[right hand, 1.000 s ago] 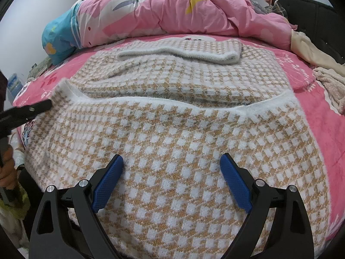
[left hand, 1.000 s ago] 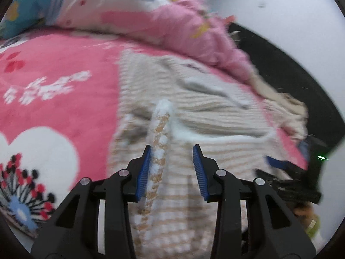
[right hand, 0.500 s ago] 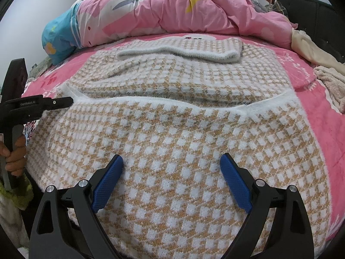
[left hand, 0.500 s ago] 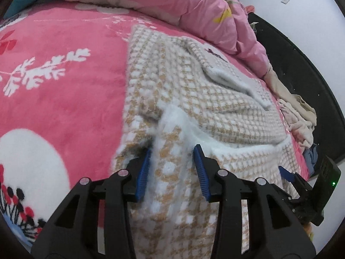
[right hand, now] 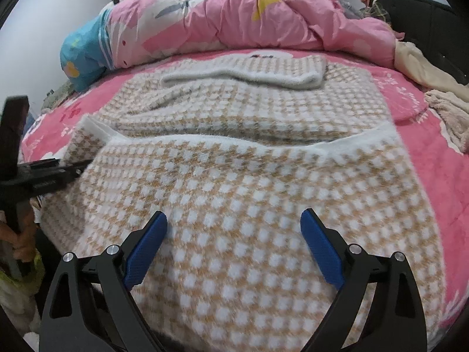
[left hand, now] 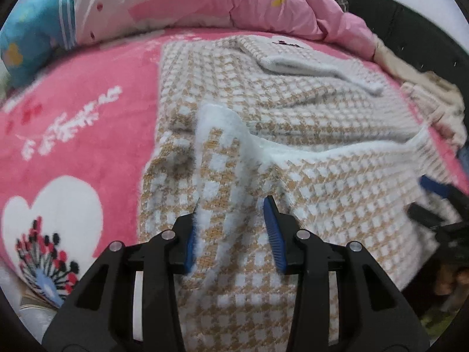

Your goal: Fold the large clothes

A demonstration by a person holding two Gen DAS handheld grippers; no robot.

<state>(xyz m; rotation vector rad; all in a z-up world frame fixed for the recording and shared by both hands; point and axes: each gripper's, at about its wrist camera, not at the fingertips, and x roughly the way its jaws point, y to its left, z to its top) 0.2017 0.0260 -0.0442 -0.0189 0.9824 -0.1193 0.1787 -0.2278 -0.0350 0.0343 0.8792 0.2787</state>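
The sweater (right hand: 234, 176) is a fuzzy knit in a tan-and-white check with white ribbed edging. It lies spread across the middle of both frames, its lower half folded up so the white hem (right hand: 222, 142) runs across mid-frame. A folded part with a white edge (left hand: 316, 67) lies at the upper centre.

checked sweater (right hand: 234, 176) folded on pink bed (right hand: 410, 176), right gripper (right hand: 234, 234) spread

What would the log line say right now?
step: fold hem up | left gripper: open around sweater | right gripper: open over sweater
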